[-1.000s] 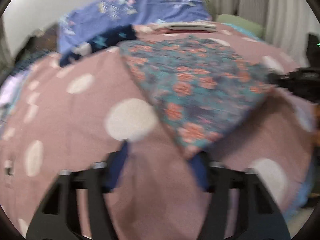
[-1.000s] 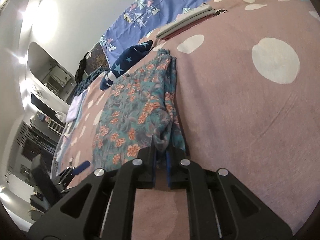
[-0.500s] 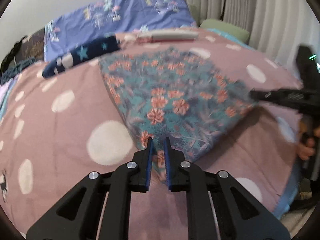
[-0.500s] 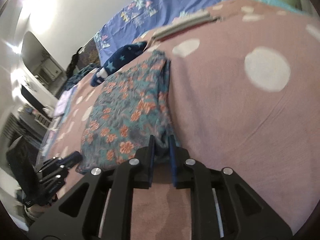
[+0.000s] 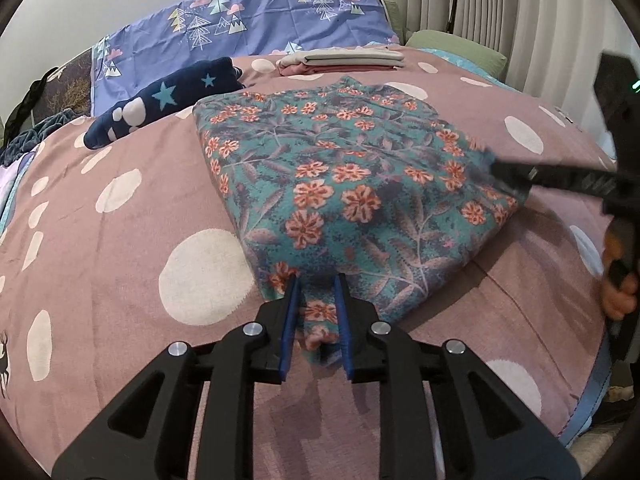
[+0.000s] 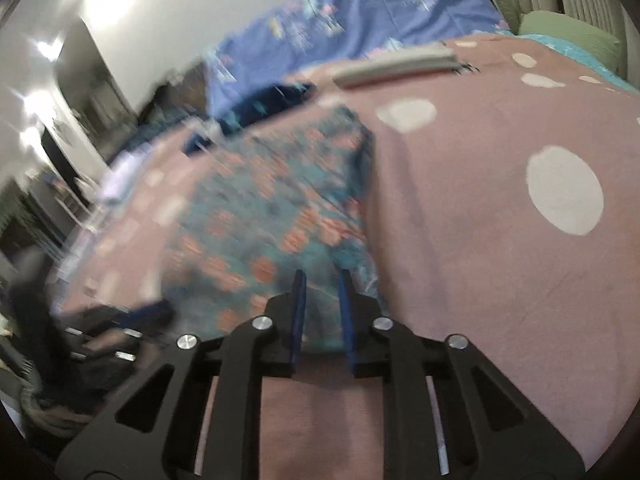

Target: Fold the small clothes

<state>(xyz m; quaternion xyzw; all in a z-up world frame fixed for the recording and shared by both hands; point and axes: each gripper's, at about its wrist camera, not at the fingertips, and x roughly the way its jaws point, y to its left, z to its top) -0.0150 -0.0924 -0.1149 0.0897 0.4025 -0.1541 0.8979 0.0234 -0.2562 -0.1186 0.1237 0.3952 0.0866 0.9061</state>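
Note:
A teal garment with orange flowers (image 5: 340, 184) lies folded on the pink dotted bedspread (image 5: 120, 280). My left gripper (image 5: 317, 280) sits at its near corner, and a fold of the cloth lies between the slightly parted blue fingers. My right gripper (image 6: 322, 276) sits at the garment's other near corner (image 6: 280, 216), fingers slightly parted with cloth between them; that view is blurred. The right gripper also shows at the right of the left wrist view (image 5: 520, 178), touching the garment's right edge.
A navy star-patterned garment (image 5: 168, 100) lies rolled behind the floral one. A folded stack of pale and pink clothes (image 5: 344, 60) sits further back. A purple patterned pillow (image 5: 248, 32) and curtains (image 5: 500, 12) are at the far end. The bed edge is to the right.
My left gripper closed in on the garment's near corner, then its fingers parted a little. My right gripper's fingers have also parted slightly and it is moving, blurring its view.

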